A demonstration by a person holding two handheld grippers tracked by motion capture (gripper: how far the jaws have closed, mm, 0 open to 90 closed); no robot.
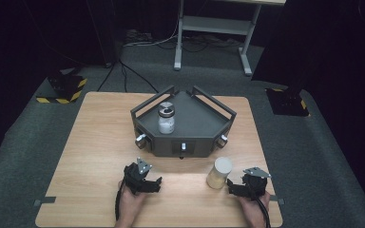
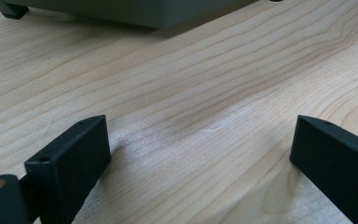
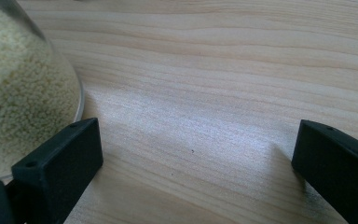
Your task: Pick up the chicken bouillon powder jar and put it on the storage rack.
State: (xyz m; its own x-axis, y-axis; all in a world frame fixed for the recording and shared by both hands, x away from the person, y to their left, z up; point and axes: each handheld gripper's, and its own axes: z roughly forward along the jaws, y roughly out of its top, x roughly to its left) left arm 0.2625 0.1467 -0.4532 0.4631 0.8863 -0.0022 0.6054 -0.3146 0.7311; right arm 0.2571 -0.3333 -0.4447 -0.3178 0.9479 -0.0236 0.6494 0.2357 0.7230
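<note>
Two grippers rest low over my wooden table [image 1: 90,142], each in one hand. My left gripper [image 2: 200,154] has its jaws spread wide apart over bare wood, with the dark grey tray stand [image 1: 195,128] ahead of it. My right gripper [image 3: 198,156] is likewise spread, gripping nothing; the jar of pale grains [image 3: 23,88] stands just beside one of its jaws, outside the gap. Another jar with a metal lid [image 1: 166,118] stands upright on the stand's deck.
</note>
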